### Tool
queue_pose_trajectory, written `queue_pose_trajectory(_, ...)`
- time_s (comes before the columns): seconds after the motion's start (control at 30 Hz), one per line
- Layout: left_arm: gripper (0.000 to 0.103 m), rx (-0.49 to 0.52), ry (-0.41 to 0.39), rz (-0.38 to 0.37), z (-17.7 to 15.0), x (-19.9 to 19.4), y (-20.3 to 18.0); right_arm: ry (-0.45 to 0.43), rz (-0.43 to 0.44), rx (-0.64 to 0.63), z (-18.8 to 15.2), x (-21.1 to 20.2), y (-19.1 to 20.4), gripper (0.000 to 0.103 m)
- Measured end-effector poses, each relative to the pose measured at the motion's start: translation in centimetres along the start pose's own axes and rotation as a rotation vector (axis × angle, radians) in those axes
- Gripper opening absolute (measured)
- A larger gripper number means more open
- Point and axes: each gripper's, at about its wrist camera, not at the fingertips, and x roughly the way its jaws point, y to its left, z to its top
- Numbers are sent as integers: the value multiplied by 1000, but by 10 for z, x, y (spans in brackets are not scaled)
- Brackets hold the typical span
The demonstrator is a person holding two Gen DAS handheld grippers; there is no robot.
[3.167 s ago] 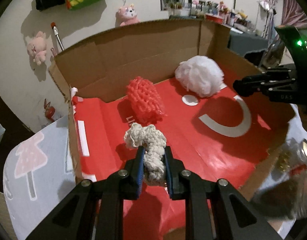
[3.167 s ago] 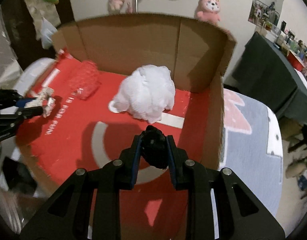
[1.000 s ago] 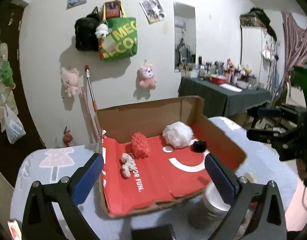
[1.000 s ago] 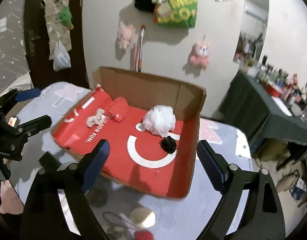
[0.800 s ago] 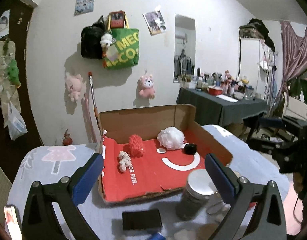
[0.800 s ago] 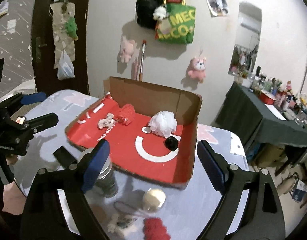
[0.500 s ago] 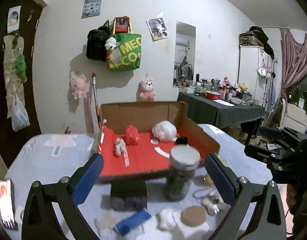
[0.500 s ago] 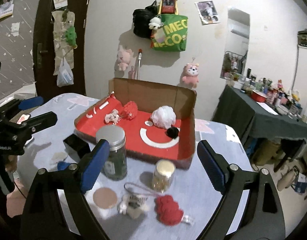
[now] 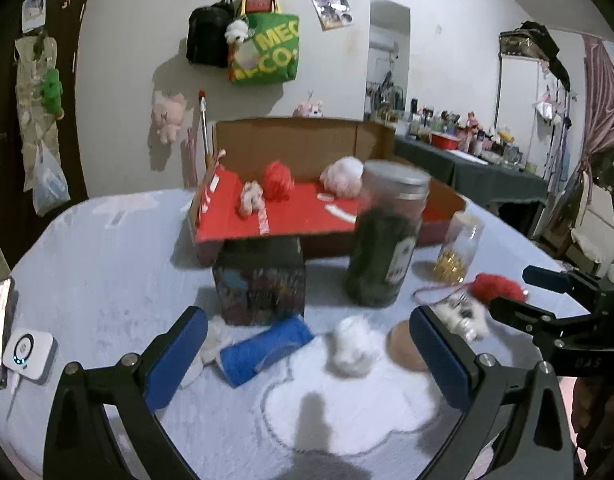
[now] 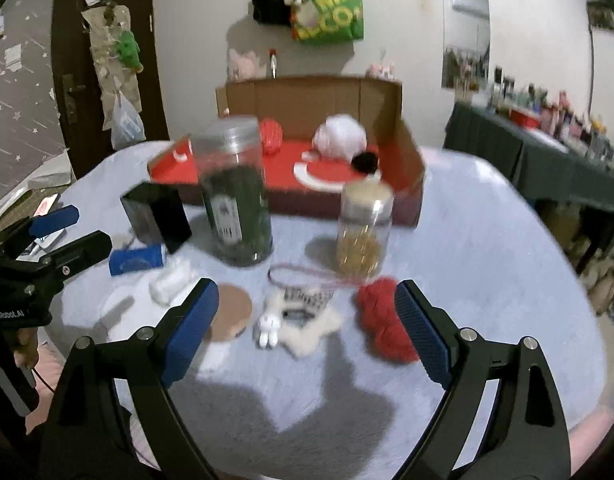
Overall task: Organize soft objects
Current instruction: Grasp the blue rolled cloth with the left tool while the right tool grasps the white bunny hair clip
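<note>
The cardboard box [image 9: 291,140] with a red floor [image 10: 339,174] holds a cream knit piece [image 9: 249,198], a red mesh ball [image 9: 278,186], a white puff [image 9: 343,179] and a black pompom [image 10: 365,161]. On the table near me lie a white soft lump [image 9: 353,346], a blue roll [image 9: 263,350], a red yarn bundle [image 10: 381,320] and a white plush toy [image 10: 295,316]. My left gripper [image 9: 307,360] is open and empty above the blue roll and white lump. My right gripper [image 10: 305,324] is open and empty above the plush toy.
A tall dark jar [image 10: 235,192], a small jar of gold bits [image 10: 363,232], a dark patterned box [image 9: 261,280] and a brown round disc [image 10: 231,308] stand between me and the cardboard box. A phone and a white device [image 9: 29,354] lie at the table's left edge.
Both grippers let go of their pieces in the box, opened wide, and pulled back and down toward the near table. The cream knit piece and black pompom now lie in the box.
</note>
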Motion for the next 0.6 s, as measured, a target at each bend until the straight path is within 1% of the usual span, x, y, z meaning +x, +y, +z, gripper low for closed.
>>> queue_pose_trajectory(0.13, 103, 19, 31, -3, -6, 8, 7, 45, 34, 35, -9, 15, 1, 90)
queue_pose_trajectory(0.3, 102, 47, 64, -3, -9, 19, 16, 66, 53, 44, -14, 23, 3, 90)
queue_pose_trajectory(0.37, 99, 53, 78, -12, -8, 24, 21, 80, 44, 43, -16, 27, 5, 90)
queue_pose_trajectory(0.47, 96, 75, 95, -21, -8, 31, 24, 102, 56, 64, -17, 34, 2, 90)
queue_pose_trajectory(0.6, 85, 128, 123, -52, -8, 42, 24, 120, 58, 80, -19, 41, -1, 90)
